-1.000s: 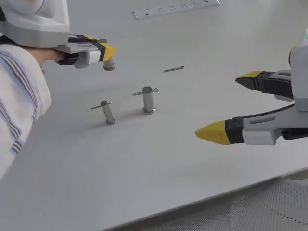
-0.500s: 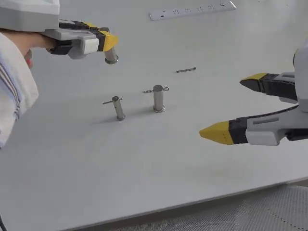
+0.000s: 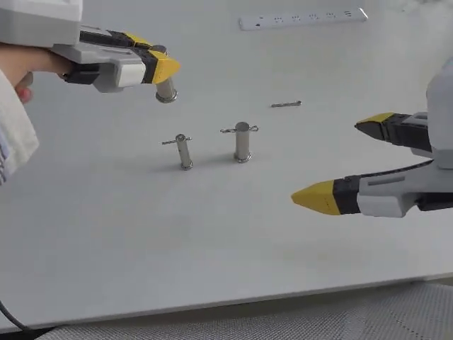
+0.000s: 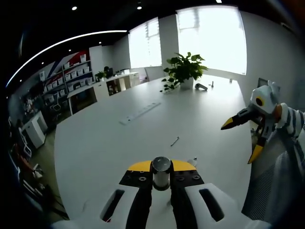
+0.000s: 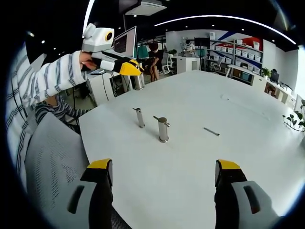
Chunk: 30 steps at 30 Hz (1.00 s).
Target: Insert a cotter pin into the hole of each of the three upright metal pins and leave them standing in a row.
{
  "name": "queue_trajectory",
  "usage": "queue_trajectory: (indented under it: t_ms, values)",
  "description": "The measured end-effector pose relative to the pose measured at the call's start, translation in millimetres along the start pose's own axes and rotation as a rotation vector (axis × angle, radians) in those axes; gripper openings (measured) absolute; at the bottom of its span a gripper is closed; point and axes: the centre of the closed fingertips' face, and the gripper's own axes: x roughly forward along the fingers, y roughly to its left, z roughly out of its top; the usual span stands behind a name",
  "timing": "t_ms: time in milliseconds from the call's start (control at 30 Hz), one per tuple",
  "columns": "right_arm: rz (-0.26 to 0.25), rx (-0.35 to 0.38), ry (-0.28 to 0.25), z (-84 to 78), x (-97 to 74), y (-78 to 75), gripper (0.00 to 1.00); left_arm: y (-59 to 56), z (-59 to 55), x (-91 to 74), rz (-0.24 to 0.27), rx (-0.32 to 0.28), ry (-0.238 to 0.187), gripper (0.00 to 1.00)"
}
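The head view looks forward and down over the white table (image 3: 212,234) from its near edge. The left gripper view sits right behind the metal pin (image 4: 161,172) clamped in its jaws, facing along the table toward the windows (image 4: 209,38). The right gripper view looks low across it, roughly the opposite way, sharing the thicker standing pin (image 5: 163,129), thinner standing pin (image 5: 139,117) and loose cotter pin (image 5: 211,131) with the head view; the left gripper view perhaps catches that cotter pin too

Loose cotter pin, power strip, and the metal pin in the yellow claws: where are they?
loose cotter pin (image 3: 286,104), head view, middle of its shaft.
power strip (image 3: 304,18), head view, middle of its white top.
metal pin (image 4: 161,177), left gripper view, its shaft under the round top.
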Motion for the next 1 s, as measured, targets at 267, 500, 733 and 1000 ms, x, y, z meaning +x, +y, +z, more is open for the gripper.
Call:
queue_trajectory:
  t_ms: [267,500,733,1000]
  values:
    - [-0.003,0.001,0.002,-1.2,-2.0,-1.7,0.88,-18.9,-6.8,-5.5,-0.017,-0.027,0.006,0.09]
    - [0.001,0.011,-0.004,-0.8,-1.6,-0.9,0.88,-41.6,-21.6,-4.6,-0.043,-0.015,0.016,0.09]
    - [0.005,0.006,-0.01,0.2,0.0,-0.3,0.88,-64.9,-37.8,0.1,-0.063,-0.058,0.031,0.09]
    - [0.012,0.011,-0.005,-1.0,2.7,0.9,0.88,-76.1,-50.0,12.3,-0.063,-0.063,0.041,0.09]
